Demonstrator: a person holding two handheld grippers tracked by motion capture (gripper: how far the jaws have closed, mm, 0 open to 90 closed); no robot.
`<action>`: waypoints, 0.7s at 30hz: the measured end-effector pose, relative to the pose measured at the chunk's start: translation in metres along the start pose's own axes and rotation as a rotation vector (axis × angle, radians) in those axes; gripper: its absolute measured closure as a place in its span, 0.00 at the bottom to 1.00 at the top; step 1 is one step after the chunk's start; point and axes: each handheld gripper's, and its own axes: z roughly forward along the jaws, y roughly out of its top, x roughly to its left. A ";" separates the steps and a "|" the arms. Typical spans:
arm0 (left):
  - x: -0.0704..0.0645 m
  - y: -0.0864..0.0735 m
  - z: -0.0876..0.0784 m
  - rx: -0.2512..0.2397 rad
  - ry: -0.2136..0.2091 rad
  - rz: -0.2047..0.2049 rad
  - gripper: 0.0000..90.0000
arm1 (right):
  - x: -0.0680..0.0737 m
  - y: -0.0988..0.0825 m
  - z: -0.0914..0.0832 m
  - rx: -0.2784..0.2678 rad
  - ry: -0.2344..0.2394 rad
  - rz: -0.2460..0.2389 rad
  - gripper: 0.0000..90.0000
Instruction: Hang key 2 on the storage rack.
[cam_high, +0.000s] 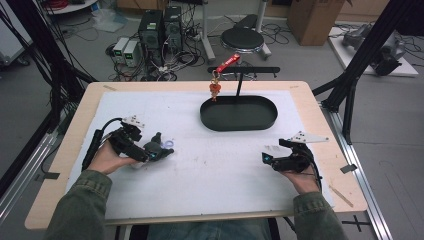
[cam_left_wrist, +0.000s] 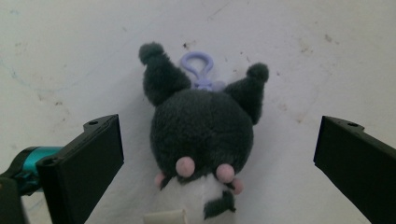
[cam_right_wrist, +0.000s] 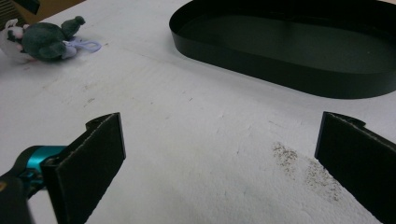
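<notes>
Your left tool (cam_left_wrist: 212, 154) stands wide, jaws either side of the one plush toy (cam_left_wrist: 201, 135) lying near the counter's (cam_high: 75, 130) left edge. I judge it soft and light; close on its round dark head, not the lilac clip (cam_left_wrist: 200, 70). Your right tool (cam_right_wrist: 219, 154) gapes wide too, empty, near the right edge. One black tray (cam_high: 239, 114) sits toward the far edge.

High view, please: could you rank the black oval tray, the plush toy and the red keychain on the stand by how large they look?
1. Black oval tray, clearly largest.
2. Plush toy, partly hidden by the left claw.
3. Red keychain, thin; it hangs farther from the camera, so its place below the toy is unsure.
</notes>
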 end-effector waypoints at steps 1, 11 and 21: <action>0.001 -0.001 0.000 0.004 0.003 0.001 0.02 | 0.000 0.000 0.000 0.000 0.000 0.000 0.01; 0.005 -0.014 0.005 0.044 0.006 -0.027 0.10 | 0.000 0.000 0.000 -0.003 0.001 -0.003 0.01; 0.005 -0.026 0.012 0.115 0.071 -0.039 0.35 | 0.001 0.000 0.001 0.010 0.006 0.000 0.01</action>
